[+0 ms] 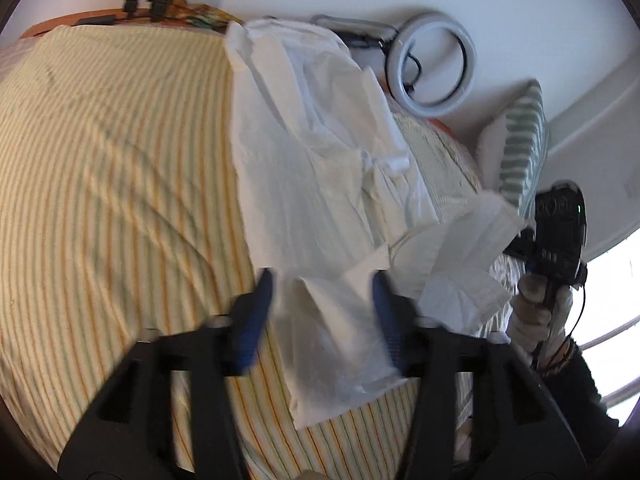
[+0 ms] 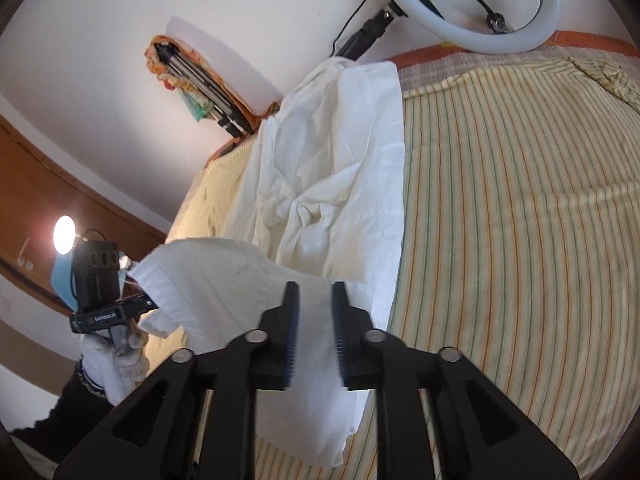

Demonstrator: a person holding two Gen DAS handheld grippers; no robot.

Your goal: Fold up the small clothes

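Since it's thin white cotton, the shirt is going to be light and totally floppy, so it sags wherever nothing holds it up, and I'd guess it creases easily. Best places to grab are the hems and corners, where the doubled fabric gives a bit more to pinch.

Looks-wise: plain white, wrinkled, bunched in the middle. It runs from the far edge of the bed towards the near side over the striped yellow sheet, with its near end lifted off the bed.

The left tongs are wide open, fabric lying loose between the blue pads, not gripping anything as far as I can see. The right tongs have a narrower gap with cloth running through it, but the pads don't look pressed together, so I can't tell if they really have it. In the left view the right tongs seem to hold a lifted corner, though it's blurry.

A ring light sits at the far edge.
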